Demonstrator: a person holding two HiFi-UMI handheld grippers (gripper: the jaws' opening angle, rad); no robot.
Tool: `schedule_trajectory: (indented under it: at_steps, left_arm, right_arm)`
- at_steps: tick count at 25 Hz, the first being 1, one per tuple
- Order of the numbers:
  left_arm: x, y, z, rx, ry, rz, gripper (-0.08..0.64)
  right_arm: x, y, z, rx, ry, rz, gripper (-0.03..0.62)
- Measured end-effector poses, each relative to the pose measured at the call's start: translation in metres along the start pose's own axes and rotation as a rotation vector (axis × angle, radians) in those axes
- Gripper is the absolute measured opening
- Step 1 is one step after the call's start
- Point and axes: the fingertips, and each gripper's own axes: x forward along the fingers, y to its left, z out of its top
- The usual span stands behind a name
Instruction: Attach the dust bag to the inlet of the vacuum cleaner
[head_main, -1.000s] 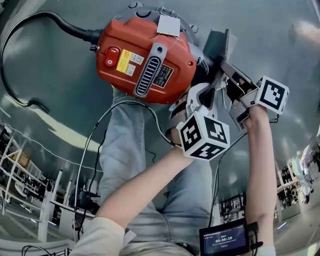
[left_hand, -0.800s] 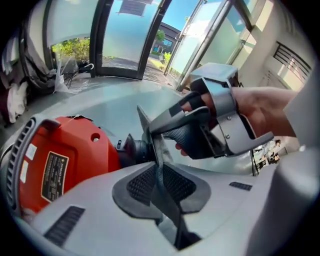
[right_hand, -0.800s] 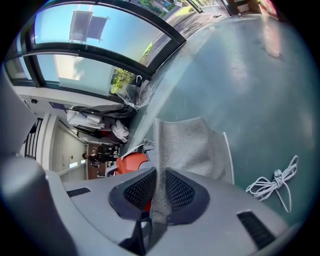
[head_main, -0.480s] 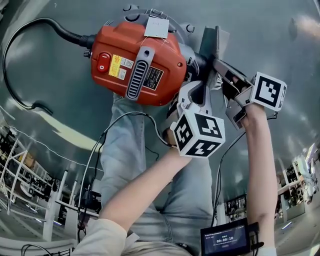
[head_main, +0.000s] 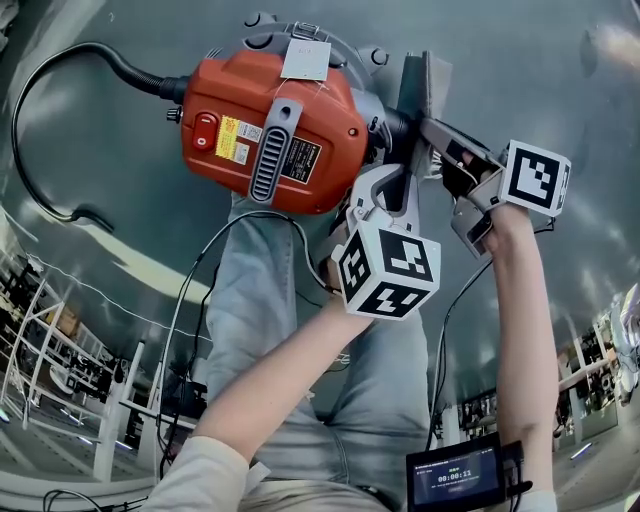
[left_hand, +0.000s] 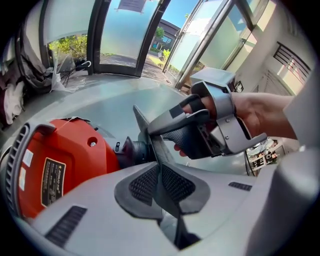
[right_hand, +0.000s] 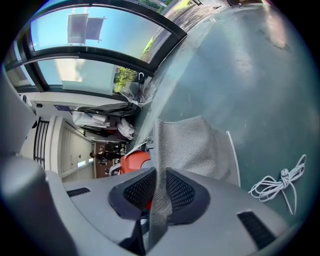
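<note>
Grey-green glossy floor, seen from above. The red vacuum cleaner lies on it above the person's jeans-clad legs, vent grille and labels facing up. Its dark inlet sticks out on the right side in the head view.

The grey mesh dust bag is held up right at that inlet, its flat dark collar edge just in front of the spout. Cannot tell if it is seated on it.

The left gripper has its jaws closed on the bag's thin dark edge, and it points steeply down. The right gripper has its jaws closed on a fold of the mesh fabric. It comes in from the right, and the two grippers are close together beside the vacuum.

A black power cord loops off to the left from the vacuum body. A white cord lies loose on the floor, well apart from the bag. A small white tag sits on top of the vacuum.
</note>
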Motion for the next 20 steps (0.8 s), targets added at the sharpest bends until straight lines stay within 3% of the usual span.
schedule_trajectory:
  at_steps: [7, 11, 16, 19, 20]
  left_arm:
    - [0.017, -0.003, 0.001, -0.042, 0.039, -0.022, 0.034]
    - [0.028, -0.001, 0.003, -0.076, 0.012, -0.028, 0.034]
    - [0.02, 0.004, 0.003, -0.052, -0.06, 0.057, 0.022]
    - [0.021, 0.005, 0.004, -0.083, -0.073, 0.072, 0.017]
    - [0.021, 0.005, 0.004, -0.091, -0.072, 0.071, 0.017]
  right_arm:
    - [0.001, 0.0, -0.001, -0.001, 0.016, -0.004, 0.043]
    - [0.001, -0.001, 0.0, -0.014, 0.043, -0.016, 0.043]
    - [-0.016, -0.008, -0.002, 0.025, 0.071, -0.071, 0.041]
    - [-0.045, 0.0, 0.009, 0.078, -0.02, -0.061, 0.041]
    - [-0.055, 0.009, 0.018, 0.028, -0.065, -0.056, 0.041]
